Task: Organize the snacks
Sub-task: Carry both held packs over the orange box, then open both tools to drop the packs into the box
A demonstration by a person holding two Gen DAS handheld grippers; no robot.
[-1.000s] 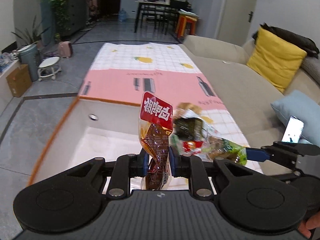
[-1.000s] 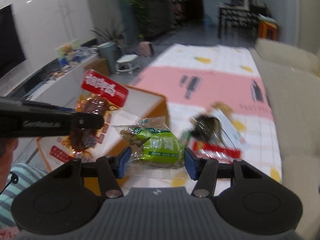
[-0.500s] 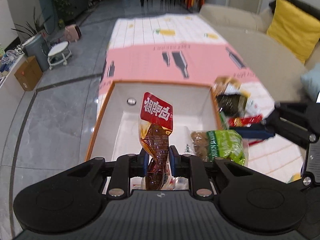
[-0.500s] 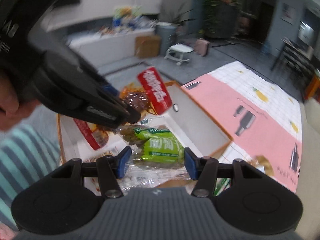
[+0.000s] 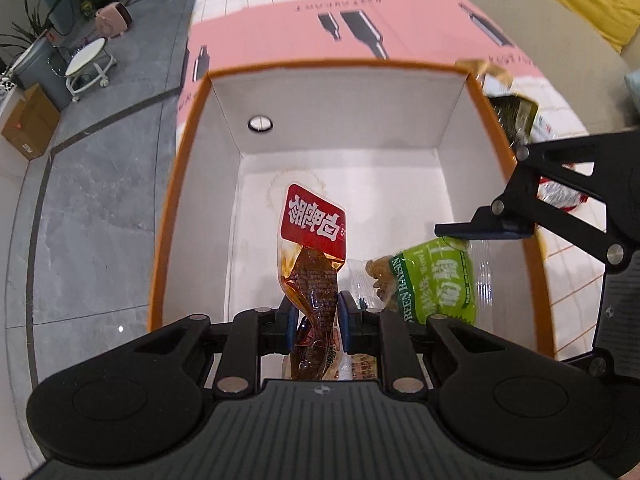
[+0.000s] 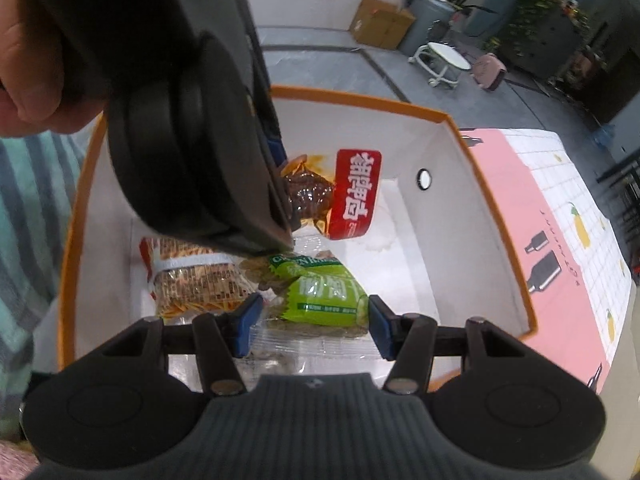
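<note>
Nearest, a red-labelled meat snack pouch [image 5: 313, 264] is being pinched upright by the left gripper [image 5: 314, 324], its jaws nearly closed on the pouch. Beside it, a green raisin packet [image 6: 324, 296] is being held between the widely spread jaws of the right gripper [image 6: 312, 326]. Both are being hung inside the orange-rimmed box [image 5: 448, 128], above a noodle snack pack [image 6: 192, 280]. Each should probably be lowered further before release, so nothing is being dropped crookedly. Beyond, more snacks [image 5: 516, 116] are being left on the tablecloth [image 5: 280, 20].
</note>
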